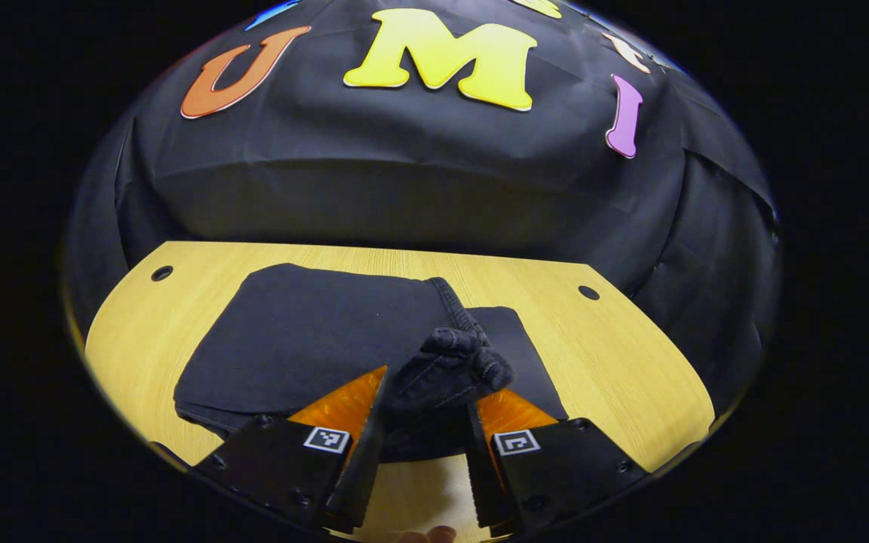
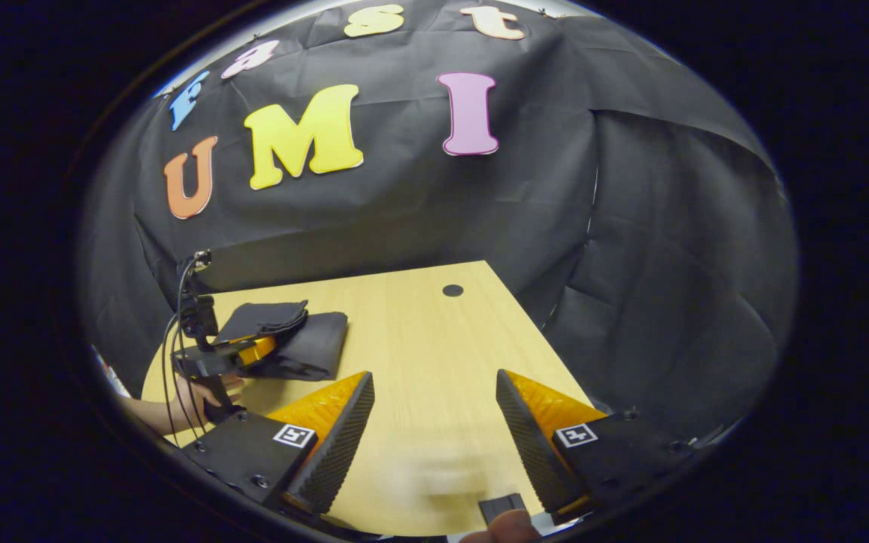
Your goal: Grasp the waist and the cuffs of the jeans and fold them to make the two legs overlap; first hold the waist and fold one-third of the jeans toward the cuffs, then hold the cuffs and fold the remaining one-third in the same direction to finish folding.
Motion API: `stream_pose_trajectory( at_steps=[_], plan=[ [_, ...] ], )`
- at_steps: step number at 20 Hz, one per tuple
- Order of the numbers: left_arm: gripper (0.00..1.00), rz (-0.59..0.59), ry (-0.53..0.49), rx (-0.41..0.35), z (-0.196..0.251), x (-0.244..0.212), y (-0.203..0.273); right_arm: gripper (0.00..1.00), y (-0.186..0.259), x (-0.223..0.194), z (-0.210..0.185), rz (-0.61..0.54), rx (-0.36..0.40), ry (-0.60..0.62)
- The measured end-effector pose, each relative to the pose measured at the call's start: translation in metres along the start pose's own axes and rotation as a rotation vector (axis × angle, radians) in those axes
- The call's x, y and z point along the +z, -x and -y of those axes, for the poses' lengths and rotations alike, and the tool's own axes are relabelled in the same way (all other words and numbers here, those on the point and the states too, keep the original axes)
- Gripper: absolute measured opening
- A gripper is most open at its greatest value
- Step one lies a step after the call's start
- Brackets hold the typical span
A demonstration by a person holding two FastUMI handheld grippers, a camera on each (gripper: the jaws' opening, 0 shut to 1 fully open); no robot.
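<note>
Left gripper view: left hand-held gripper (image 1: 425,411) clamped on a bunched edge of the folded jeans (image 1: 306,339) on the desk (image 1: 615,354), apparently final fold; next, lay flat; right hand-held gripper (image 2: 434,411) apart, idle.

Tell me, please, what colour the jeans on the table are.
Black, best seen in the left gripper view: jeans on the light wooden table.

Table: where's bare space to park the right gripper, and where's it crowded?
Free: the table from the jeans' right edge across to the far corner hole, including the bare wood under the open right gripper. Also a bare strip beyond the jeans, toward the wall. Crowded: the left side, where the left gripper is pinching a bunched fold of the jeans.
</note>
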State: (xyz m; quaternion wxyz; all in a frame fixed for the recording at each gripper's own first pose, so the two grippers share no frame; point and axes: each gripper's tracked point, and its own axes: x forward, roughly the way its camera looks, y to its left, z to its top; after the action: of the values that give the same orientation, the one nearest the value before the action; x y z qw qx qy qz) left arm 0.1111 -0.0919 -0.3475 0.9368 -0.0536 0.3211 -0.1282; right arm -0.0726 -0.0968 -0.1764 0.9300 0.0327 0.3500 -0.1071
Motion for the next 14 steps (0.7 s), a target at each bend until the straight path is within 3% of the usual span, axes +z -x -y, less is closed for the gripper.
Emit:
stream_pose_trajectory(
  at_steps=[1, 2, 3, 4, 8, 14],
  plan=[
    [0.57, -0.007, 0.020, -0.015, 0.004, -0.002, 0.003, 1.00, -0.002, 0.002, -0.002, 0.003, 0.007, 0.003],
    [0.76, -0.011, 0.035, -0.032, 0.008, -0.001, 0.005, 0.99, -0.003, 0.004, -0.005, 0.008, 0.016, 0.006],
    [0.71, -0.013, 0.042, -0.033, 0.010, 0.001, 0.008, 1.00, -0.005, 0.006, -0.008, 0.010, 0.027, 0.012],
    [1.00, -0.011, 0.047, -0.031, 0.011, 0.004, 0.017, 0.99, -0.008, 0.008, -0.012, 0.013, 0.042, 0.015],
    [1.00, 0.047, 0.091, -0.017, 0.016, 0.032, 0.051, 0.99, -0.021, 0.025, -0.041, 0.057, 0.130, 0.030],
    [0.99, 0.246, 0.086, 0.071, -0.005, 0.123, 0.133, 1.00, -0.028, 0.071, -0.103, 0.195, 0.279, 0.102]
  ],
)
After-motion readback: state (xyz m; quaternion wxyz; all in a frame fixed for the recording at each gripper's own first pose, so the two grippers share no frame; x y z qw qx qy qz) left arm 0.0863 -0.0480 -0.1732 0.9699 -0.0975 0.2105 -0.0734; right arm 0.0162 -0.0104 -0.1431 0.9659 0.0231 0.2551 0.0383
